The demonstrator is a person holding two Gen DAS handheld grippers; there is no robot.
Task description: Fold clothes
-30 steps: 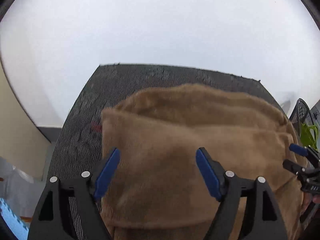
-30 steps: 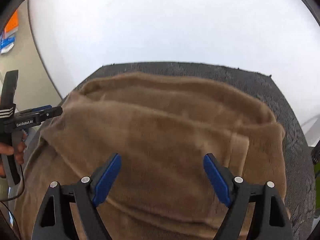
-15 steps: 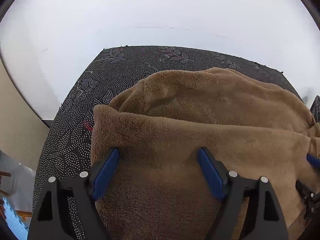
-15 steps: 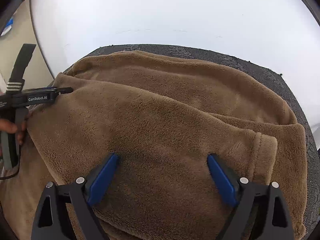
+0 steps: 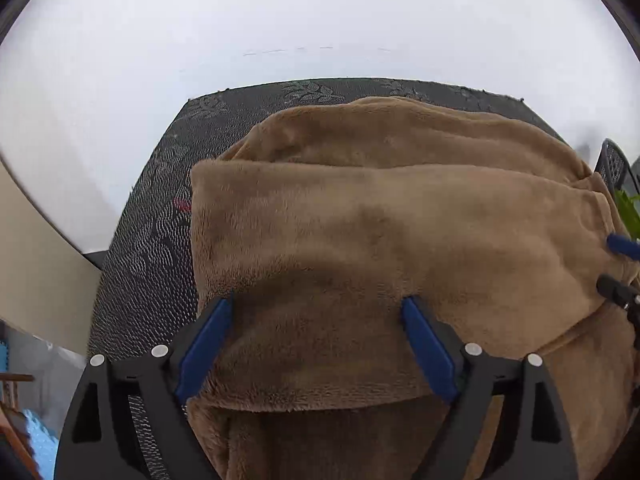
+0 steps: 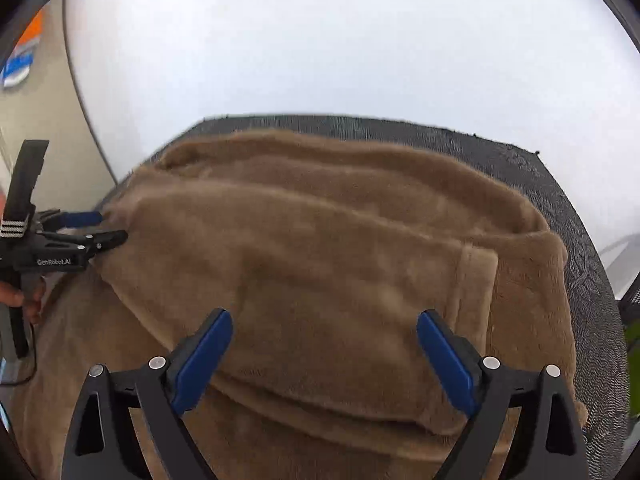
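Your left gripper point(image 5: 316, 308) is spread wide over a brown fleece garment point(image 5: 380, 240), its blue-padded fingers point(image 5: 204, 344) low in the frame and gripping nothing, the pile filling the gap between them. The garment lies folded in thick layers on a dark patterned tabletop point(image 5: 160, 216), covering most of the centre and right of the left wrist view; a fold edge runs across the lower centre of the frame. At the right edge of that view, the tips of your right gripper point(image 5: 618, 266) reach in beside the fabric, next to a black mesh basket point(image 5: 612, 164).

In the right wrist view, your right gripper point(image 6: 324, 324) is likewise parted, blue pads point(image 6: 444, 356) wide apart over the garment point(image 6: 320, 248), which fills the centre of the frame on the tabletop point(image 6: 592, 280). At the left edge of the frame, your left gripper point(image 6: 94, 228) sits against the garment's left side, with part of your hand point(image 6: 16, 296) visible below it. A pale wall fills the upper half of both views.
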